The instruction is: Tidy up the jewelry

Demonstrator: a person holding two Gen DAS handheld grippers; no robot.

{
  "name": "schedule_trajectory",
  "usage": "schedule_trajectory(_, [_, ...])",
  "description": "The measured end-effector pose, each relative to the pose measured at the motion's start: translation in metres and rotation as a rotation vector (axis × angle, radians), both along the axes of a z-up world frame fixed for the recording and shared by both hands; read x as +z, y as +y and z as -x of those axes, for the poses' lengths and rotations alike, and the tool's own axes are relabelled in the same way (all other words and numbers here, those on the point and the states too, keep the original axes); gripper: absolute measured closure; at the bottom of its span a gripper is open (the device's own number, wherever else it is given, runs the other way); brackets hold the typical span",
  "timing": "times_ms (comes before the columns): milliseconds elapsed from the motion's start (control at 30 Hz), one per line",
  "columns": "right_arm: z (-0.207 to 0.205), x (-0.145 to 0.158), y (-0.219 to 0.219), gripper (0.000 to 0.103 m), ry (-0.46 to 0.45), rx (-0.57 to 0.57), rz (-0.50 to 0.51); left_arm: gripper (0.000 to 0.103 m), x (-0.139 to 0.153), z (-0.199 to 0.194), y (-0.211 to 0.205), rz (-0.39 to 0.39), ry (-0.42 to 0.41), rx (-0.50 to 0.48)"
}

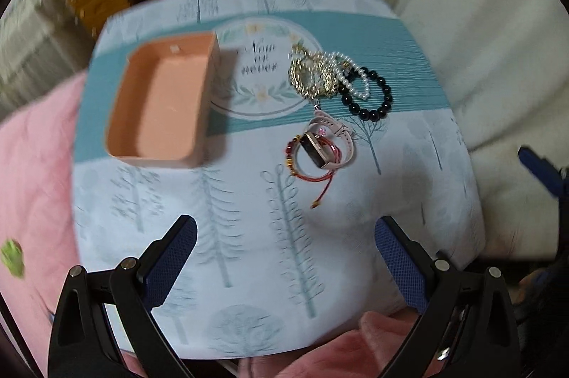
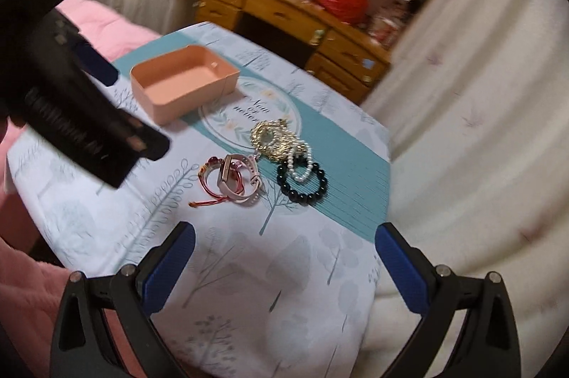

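Left wrist: jewelry pile (image 1: 330, 107) ahead-right of left gripper (image 1: 284, 232), apart; both grippers released, right gripper (image 2: 284, 235) too.

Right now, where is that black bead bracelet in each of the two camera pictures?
Left wrist view: black bead bracelet lies right of centre on the teal band of the cloth, at the right end of the jewelry pile.
Right wrist view: black bead bracelet sits near the middle, at the right end of the pile.
Shared landmark: the pearl strand overlaps it in both views.
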State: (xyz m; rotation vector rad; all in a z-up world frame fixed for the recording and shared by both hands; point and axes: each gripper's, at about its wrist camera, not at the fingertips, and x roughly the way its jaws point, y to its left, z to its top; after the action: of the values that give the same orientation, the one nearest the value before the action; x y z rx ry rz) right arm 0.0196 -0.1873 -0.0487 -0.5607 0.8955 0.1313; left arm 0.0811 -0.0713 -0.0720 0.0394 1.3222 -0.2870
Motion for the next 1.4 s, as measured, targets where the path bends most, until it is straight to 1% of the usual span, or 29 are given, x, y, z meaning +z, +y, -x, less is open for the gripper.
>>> schedule_trajectory(33, [-0.007,-0.004,-0.006,0.002,0.013,0.015,-0.010,0.004,-0.010,-0.010,-0.007,0.013,0.048,0.035])
schedule_trajectory(100, [-0.022,-0.015,-0.019,0.007,0.039,0.036,-0.044,0.005,-0.026,-0.025,-0.016,0.037,0.105,0.093])
schedule_trajectory(167, [-0.037,-0.025,-0.029,0.014,0.062,0.056,-0.082,0.010,-0.042,-0.037,-0.023,0.044,0.149,0.137])
schedule_trajectory(200, [-0.046,-0.032,-0.036,0.016,0.072,0.064,-0.108,0.013,-0.053,-0.044,-0.029,0.043,0.176,0.170])
schedule_trajectory(233, [-0.052,-0.038,-0.040,0.019,0.081,0.074,-0.128,0.020,-0.061,-0.049,-0.033,0.035,0.195,0.194])
schedule_trajectory(267, [-0.058,-0.044,-0.044,0.023,0.089,0.084,-0.144,0.024,-0.067,-0.053,-0.037,0.028,0.217,0.216])
schedule_trajectory(300, [-0.066,-0.053,-0.048,0.026,0.104,0.100,-0.156,0.030,-0.078,-0.059,-0.040,0.025,0.255,0.256])
schedule_trajectory(333, [-0.071,-0.059,-0.049,0.033,0.115,0.111,-0.155,0.033,-0.084,-0.062,-0.040,0.030,0.279,0.281])
schedule_trajectory(367, [-0.077,-0.066,-0.050,0.042,0.127,0.123,-0.149,0.034,-0.091,-0.065,-0.041,0.040,0.305,0.313])
schedule_trajectory(400, [-0.081,-0.071,-0.051,0.045,0.134,0.135,-0.147,0.034,-0.097,-0.067,-0.043,0.046,0.325,0.334])
schedule_trajectory(433, [-0.087,-0.076,-0.052,0.050,0.145,0.157,-0.171,0.034,-0.100,-0.069,-0.044,0.047,0.338,0.346])
schedule_trajectory(500, [-0.092,-0.079,-0.053,0.052,0.166,0.211,-0.251,0.035,-0.104,-0.070,-0.048,0.038,0.342,0.351])
schedule_trajectory(533, [-0.093,-0.079,-0.054,0.053,0.172,0.237,-0.273,0.035,-0.105,-0.070,-0.050,0.026,0.343,0.350])
schedule_trajectory(567, [-0.094,-0.079,-0.051,0.055,0.170,0.290,-0.287,0.036,-0.106,-0.070,-0.052,0.019,0.342,0.352])
schedule_trajectory(633, [-0.093,-0.081,-0.044,0.061,0.156,0.367,-0.266,0.040,-0.110,-0.074,-0.054,0.015,0.341,0.366])
schedule_trajectory(667, [-0.092,-0.082,-0.042,0.063,0.154,0.393,-0.258,0.041,-0.110,-0.076,-0.055,0.015,0.343,0.374])
schedule_trajectory(733, [-0.093,-0.089,-0.037,0.066,0.155,0.466,-0.226,0.046,-0.113,-0.077,-0.054,0.017,0.356,0.396])
schedule_trajectory(800, [-0.097,-0.092,-0.038,0.071,0.157,0.498,-0.208,0.049,-0.118,-0.082,-0.049,0.032,0.356,0.406])
schedule_trajectory(833, [-0.099,-0.093,-0.038,0.074,0.160,0.517,-0.217,0.054,-0.120,-0.083,-0.048,0.036,0.355,0.406])
schedule_trajectory(867, [-0.103,-0.094,-0.040,0.076,0.165,0.528,-0.233,0.057,-0.123,-0.082,-0.046,0.033,0.354,0.406])
schedule_trajectory(933, [-0.109,-0.095,-0.042,0.076,0.174,0.555,-0.275,0.063,-0.127,-0.084,-0.044,0.038,0.357,0.410])
schedule_trajectory(1000, [-0.115,-0.096,-0.042,0.076,0.174,0.587,-0.289,0.063,-0.130,-0.084,-0.037,0.065,0.353,0.417])
schedule_trajectory(1033, [-0.116,-0.098,-0.039,0.076,0.174,0.621,-0.288,0.063,-0.130,-0.086,-0.035,0.077,0.348,0.416])
schedule_trajectory(1133, [-0.118,-0.102,-0.031,0.076,0.167,0.710,-0.264,0.064,-0.129,-0.086,-0.025,0.085,0.337,0.399])
schedule_trajectory(1167, [-0.119,-0.103,-0.028,0.078,0.164,0.734,-0.253,0.065,-0.130,-0.088,-0.023,0.086,0.337,0.398])
schedule_trajectory(1233, [-0.118,-0.106,-0.022,0.083,0.166,0.790,-0.234,0.068,-0.129,-0.092,-0.021,0.084,0.342,0.396])
schedule_trajectory(1300, [-0.117,-0.109,-0.019,0.084,0.162,0.833,-0.211,0.070,-0.130,-0.094,-0.018,0.092,0.350,0.395])
schedule_trajectory(1333, [-0.115,-0.110,-0.018,0.085,0.162,0.847,-0.206,0.073,-0.131,-0.095,-0.016,0.098,0.354,0.392])
schedule_trajectory(1400, [-0.115,-0.111,-0.015,0.085,0.164,0.888,-0.192,0.075,-0.126,-0.095,-0.014,0.106,0.360,0.387])
